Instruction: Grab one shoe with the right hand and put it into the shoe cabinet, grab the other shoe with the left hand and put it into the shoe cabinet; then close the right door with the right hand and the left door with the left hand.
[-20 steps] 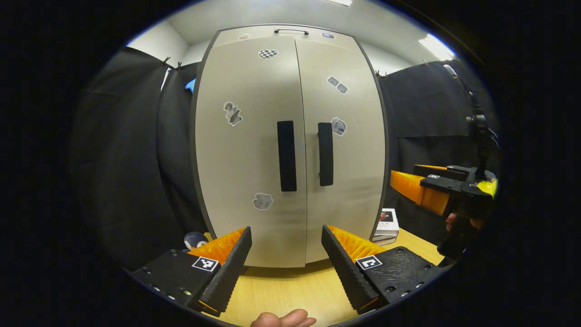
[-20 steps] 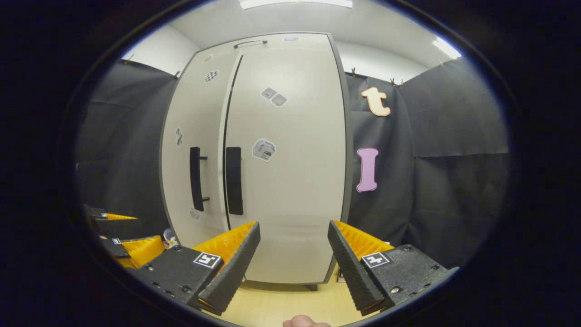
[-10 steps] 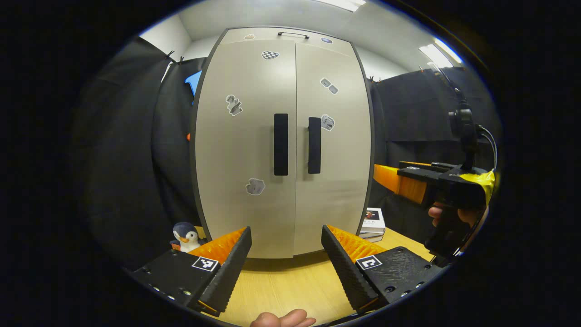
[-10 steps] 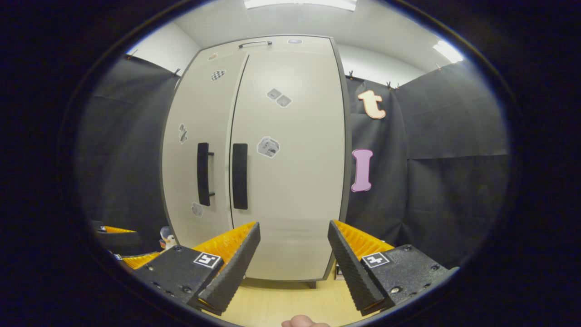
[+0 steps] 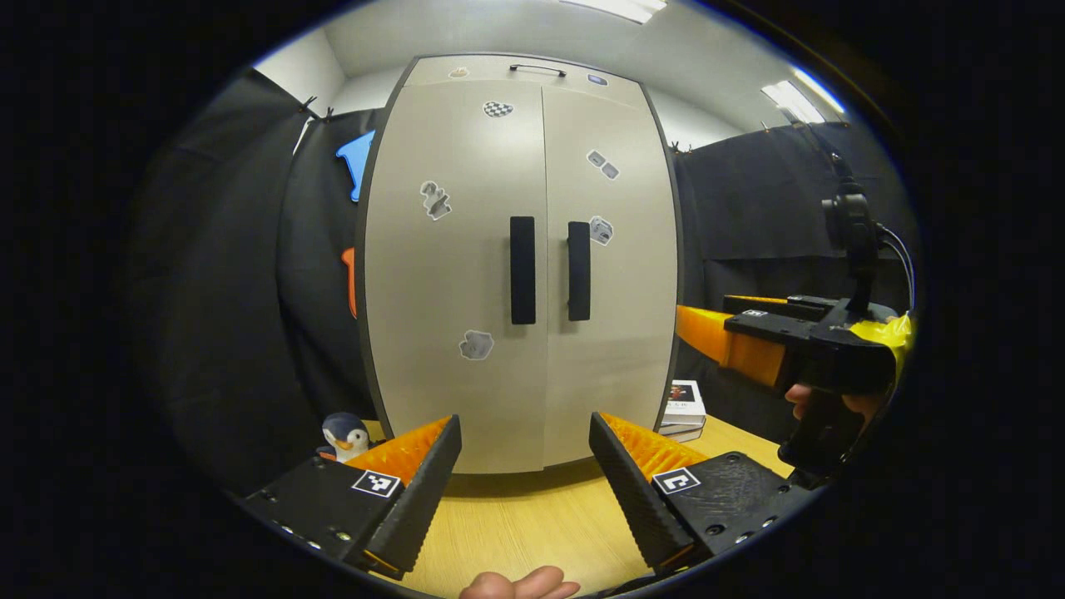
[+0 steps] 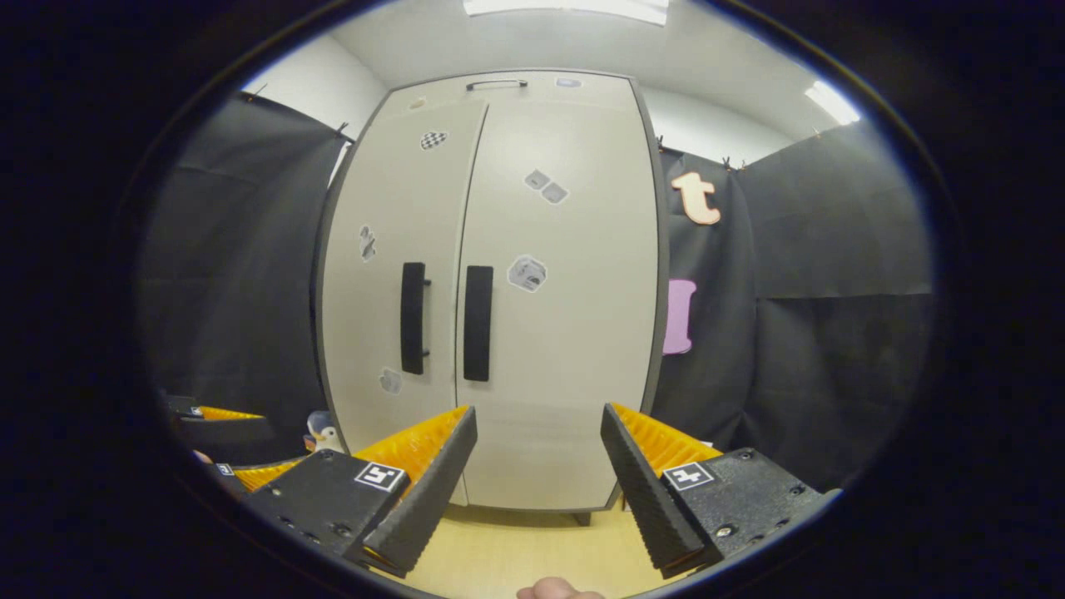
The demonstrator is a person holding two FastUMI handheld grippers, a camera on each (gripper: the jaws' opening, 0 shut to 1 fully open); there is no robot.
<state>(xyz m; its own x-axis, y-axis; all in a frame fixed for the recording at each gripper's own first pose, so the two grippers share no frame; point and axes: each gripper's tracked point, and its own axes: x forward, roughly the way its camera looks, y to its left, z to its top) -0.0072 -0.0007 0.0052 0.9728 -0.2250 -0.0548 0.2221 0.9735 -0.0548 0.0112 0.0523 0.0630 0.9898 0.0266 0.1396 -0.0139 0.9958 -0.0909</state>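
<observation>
Both cabinet (image 5: 520, 274) doors look flush, handles side by side, so closing seems done. Shoes presumably inside, can't confirm. Left claw (image 5: 524, 466) and right claw (image 6: 537, 466) spread, empty, held off above the desk (image 5: 532, 524).

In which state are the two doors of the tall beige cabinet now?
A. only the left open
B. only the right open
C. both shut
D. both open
C: both doors of the tall beige cabinet sit flush, their black handles side by side.

no legible text, labels, numbers
</observation>
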